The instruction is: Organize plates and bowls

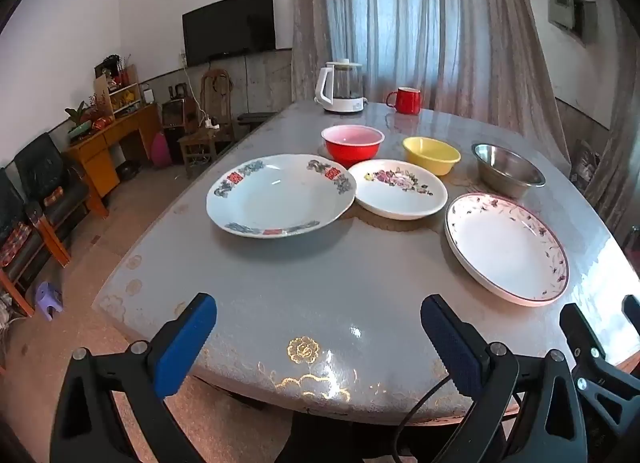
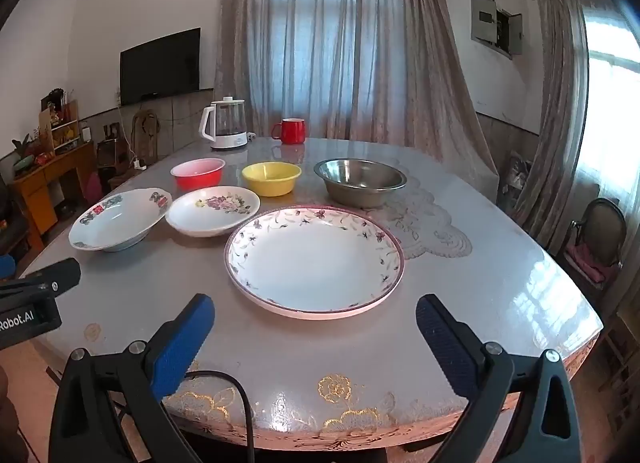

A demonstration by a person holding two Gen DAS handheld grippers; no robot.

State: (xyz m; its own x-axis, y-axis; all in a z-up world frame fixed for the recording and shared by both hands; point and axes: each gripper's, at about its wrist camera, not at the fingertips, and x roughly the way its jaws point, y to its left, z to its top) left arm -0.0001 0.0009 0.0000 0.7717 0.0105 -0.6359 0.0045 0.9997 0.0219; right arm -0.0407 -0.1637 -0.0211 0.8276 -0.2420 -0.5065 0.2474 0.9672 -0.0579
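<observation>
On the grey glossy tabletop (image 1: 320,295) seen from the left wrist, the left gripper (image 1: 318,343) hung over the near edge with its blue pads spread wide and nothing between them. Beyond it lay a wide white plate with blue and red rim motifs (image 1: 280,195), its right rim just beside a smaller white plate with a flower print (image 1: 400,189). Behind those two stood a red bowl with a pink inside (image 1: 352,143), a yellow plastic bowl (image 1: 431,154) and a steel bowl (image 1: 508,170), in a row from left to right. A large white plate with a purple vine rim (image 1: 506,249) sat alone at the right, and a white electric kettle (image 1: 340,87) and a red mug (image 1: 405,100) stood at the far edge. From the right wrist, the right gripper (image 2: 316,339) likewise stood fully open and empty over the near edge, with the vine-rimmed plate straight ahead of it, the steel bowl behind that plate, and the other two plates off to the left.
</observation>
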